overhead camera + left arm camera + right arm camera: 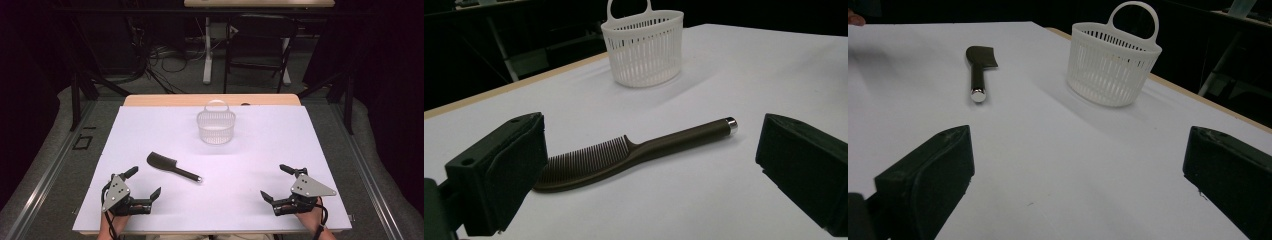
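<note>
Toward the far edge of the table (150, 125), about midway along it, stands a white slatted basket (216, 126) with a looped handle, upright and empty as far as the high view shows. Nearer the person, left of the table's middle, a dark comb (172, 167) lies flat on the white surface; its toothed head points toward the far left corner, its handle runs toward the near right and ends in a small silver cap. Basket and comb sit well apart. Left gripper (143, 184) rests near the near left corner, held by a hand (107, 222) coming in over the near edge; its jaws are spread wide with nothing between them. From the left gripper view the comb (624, 152) lies just ahead of the jaws, teeth toward the left jaw, capped end toward the right jaw, not touched by either; the basket (644, 47) stands beyond it. Right gripper (274, 181) sits near the near right corner, grey plate on top, jaws likewise released and empty. From the right gripper view bare tabletop lies between the jaws, the comb (979, 67) far off to the upper left and the basket (1113, 62) ahead near the wooden table edge.
</note>
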A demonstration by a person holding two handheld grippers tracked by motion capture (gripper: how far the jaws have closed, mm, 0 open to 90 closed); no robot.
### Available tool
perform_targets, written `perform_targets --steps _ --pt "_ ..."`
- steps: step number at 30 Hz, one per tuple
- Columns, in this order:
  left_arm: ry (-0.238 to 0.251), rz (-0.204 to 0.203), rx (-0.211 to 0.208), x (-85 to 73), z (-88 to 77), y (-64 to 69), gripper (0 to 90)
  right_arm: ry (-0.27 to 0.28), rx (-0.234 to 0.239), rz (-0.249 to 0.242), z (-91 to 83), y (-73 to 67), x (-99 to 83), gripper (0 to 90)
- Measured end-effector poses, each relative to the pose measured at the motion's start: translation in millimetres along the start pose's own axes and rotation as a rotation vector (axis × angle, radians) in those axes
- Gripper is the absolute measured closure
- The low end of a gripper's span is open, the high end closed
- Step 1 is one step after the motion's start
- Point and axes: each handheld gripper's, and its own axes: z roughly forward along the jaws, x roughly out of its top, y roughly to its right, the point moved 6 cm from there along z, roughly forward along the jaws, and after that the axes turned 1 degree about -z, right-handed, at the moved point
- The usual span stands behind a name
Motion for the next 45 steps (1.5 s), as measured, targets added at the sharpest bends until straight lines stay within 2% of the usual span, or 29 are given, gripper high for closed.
perform_targets --steps 4,6,10,11,13,19,27,29,45 --pt "-0.011 0.008 -0.002 -0.2 0.9 2.3 0.3 -0.015 0.012 0.003 1.3 -1.1 -1.6 0.0" --pt "0.0 -0.005 0.004 2.3 1.1 2.6 0.2 -0.014 0.013 -0.014 1.1 -1.6 -1.5 0.0" --pt "-0.005 -0.034 0.007 1.2 4.6 2.6 0.3 -0.005 0.013 0.011 3.1 0.8 -1.0 0.0" --pt "-0.025 -0.033 0.0 0.1 7.4 3.5 0.2 -0.012 0.018 0.013 4.6 0.5 -2.0 0.0" --pt "-0.024 -0.028 0.002 1.1 7.7 4.2 0.3 -0.02 0.02 0.005 5.0 0.1 -2.6 0.0" --pt "0.001 0.002 0.016 11.1 11.3 10.9 0.3 -0.012 0.013 -0.002 3.3 -0.4 -1.1 0.0" --pt "-0.042 -0.052 0.014 15.9 33.4 10.8 0.2 -0.021 0.017 0.005 5.4 1.6 -2.9 0.0" --pt "-0.048 -0.054 0.011 17.7 38.0 12.6 0.2 -0.024 0.019 0.0 5.0 0.7 -2.9 0.0" --pt "-0.087 -0.024 -0.012 25.6 69.2 25.2 0.0 -0.034 0.02 0.004 7.2 2.1 -4.5 0.0"
